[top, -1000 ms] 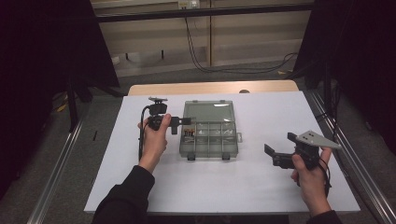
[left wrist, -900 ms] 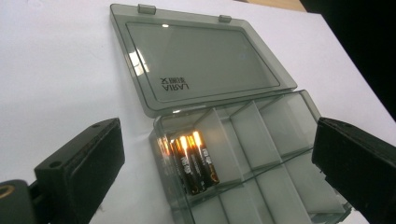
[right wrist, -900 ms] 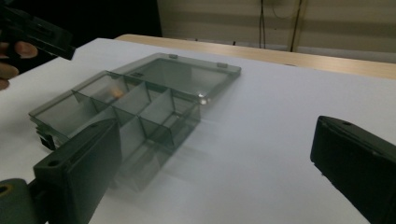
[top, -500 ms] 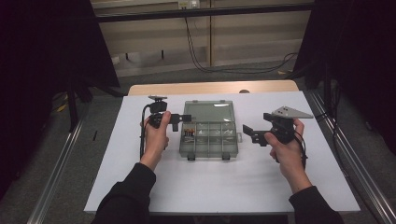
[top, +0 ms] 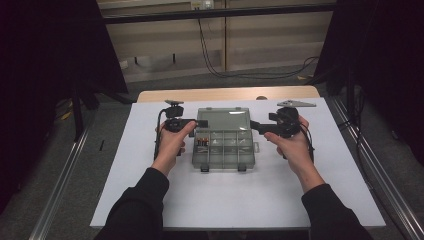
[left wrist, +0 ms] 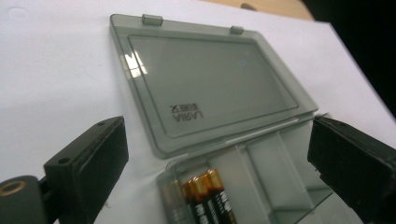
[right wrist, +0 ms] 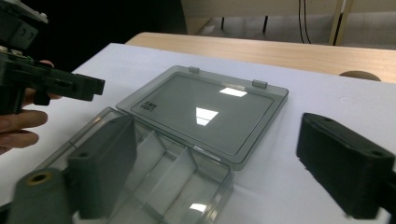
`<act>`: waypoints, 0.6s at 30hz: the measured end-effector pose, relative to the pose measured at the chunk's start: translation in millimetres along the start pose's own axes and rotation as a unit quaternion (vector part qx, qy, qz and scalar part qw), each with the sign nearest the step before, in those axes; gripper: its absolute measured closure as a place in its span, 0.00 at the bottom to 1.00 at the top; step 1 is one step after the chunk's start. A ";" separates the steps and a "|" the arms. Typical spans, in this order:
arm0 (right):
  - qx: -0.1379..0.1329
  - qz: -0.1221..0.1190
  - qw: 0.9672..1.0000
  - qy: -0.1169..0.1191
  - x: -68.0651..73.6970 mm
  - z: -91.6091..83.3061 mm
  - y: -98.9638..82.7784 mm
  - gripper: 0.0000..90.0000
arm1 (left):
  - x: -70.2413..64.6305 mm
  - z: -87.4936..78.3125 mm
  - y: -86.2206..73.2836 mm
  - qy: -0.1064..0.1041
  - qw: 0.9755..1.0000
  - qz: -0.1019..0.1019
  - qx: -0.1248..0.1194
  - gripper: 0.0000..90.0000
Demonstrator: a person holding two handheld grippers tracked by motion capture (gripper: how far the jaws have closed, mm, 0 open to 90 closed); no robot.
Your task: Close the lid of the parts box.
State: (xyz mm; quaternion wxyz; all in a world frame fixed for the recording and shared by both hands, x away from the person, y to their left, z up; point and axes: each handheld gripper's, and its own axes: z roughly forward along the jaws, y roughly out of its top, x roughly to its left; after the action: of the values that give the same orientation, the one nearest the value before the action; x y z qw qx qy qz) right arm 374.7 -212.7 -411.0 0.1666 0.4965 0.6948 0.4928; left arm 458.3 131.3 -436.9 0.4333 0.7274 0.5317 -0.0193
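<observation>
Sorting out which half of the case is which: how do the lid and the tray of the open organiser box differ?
The lid is one flat smoky panel lying open on the white table; the tray is split by walls into compartments. The lid holds nothing, while the tray has batteries in one end compartment. The lid has two latch tabs on its far edge. Both are the same tinted clear plastic, joined along one edge.

Smoky clear plastic compartment box (top: 223,147) mid-table, lid flat behind; bare white tabletop (top: 240,195) around the box.
</observation>
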 end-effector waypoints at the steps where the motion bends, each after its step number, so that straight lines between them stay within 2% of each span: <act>1: 0.004 -0.001 1.000 -0.002 -0.4 2.6 0.7 0.18 | 0.0 2.0 1.2 -0.002 1.000 -0.013 -0.002 0.07; 3: 0.015 0.002 1.000 0.003 -1.3 10.0 3.1 0.24 | 1.4 3.7 3.3 0.001 1.000 -0.003 0.001 0.10; 4: 0.017 0.002 1.000 0.000 -1.9 12.5 4.1 0.27 | 0.5 5.2 4.2 0.003 1.000 -0.010 -0.001 0.11; 5: 0.021 0.007 1.000 -0.003 -2.6 15.3 5.5 0.30 | 1.2 5.9 5.2 0.002 1.000 -0.007 0.003 0.12; 9: 0.036 0.030 0.999 -0.012 -11.2 29.8 9.8 0.30 | 6.0 11.6 9.8 0.014 1.000 -0.016 0.005 0.19; 10: 0.046 0.033 0.998 -0.015 -14.0 34.5 10.5 0.31 | 6.6 13.8 11.0 0.017 1.000 -0.025 0.001 0.22; 12: 0.058 0.045 0.997 -0.019 -19.4 41.9 11.7 0.34 | 7.9 18.0 13.0 0.021 0.999 -0.028 0.004 0.26; 15: 0.064 0.071 0.995 -0.017 -25.9 49.9 11.3 0.41 | 10.3 23.1 14.3 0.027 0.999 -0.015 0.019 0.33; 16: 0.065 0.073 0.995 -0.019 -27.3 52.5 10.6 0.45 | 10.1 25.8 14.0 0.030 0.999 -0.023 0.013 0.35; 17: 0.066 0.078 0.995 -0.017 -28.4 54.7 9.6 0.47 | 12.1 26.6 14.1 0.033 0.999 -0.018 0.019 0.36; 18: 0.068 0.080 0.994 -0.015 -29.9 57.0 8.4 0.48 | 13.4 28.6 14.2 0.036 0.999 -0.023 0.017 0.37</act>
State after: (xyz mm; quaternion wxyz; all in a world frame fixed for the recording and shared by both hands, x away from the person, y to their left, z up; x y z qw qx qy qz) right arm 433.7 -208.4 -437.7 0.1029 0.5685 0.6821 0.4483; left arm 487.6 122.0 -452.5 0.4014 0.7222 0.5631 -0.0122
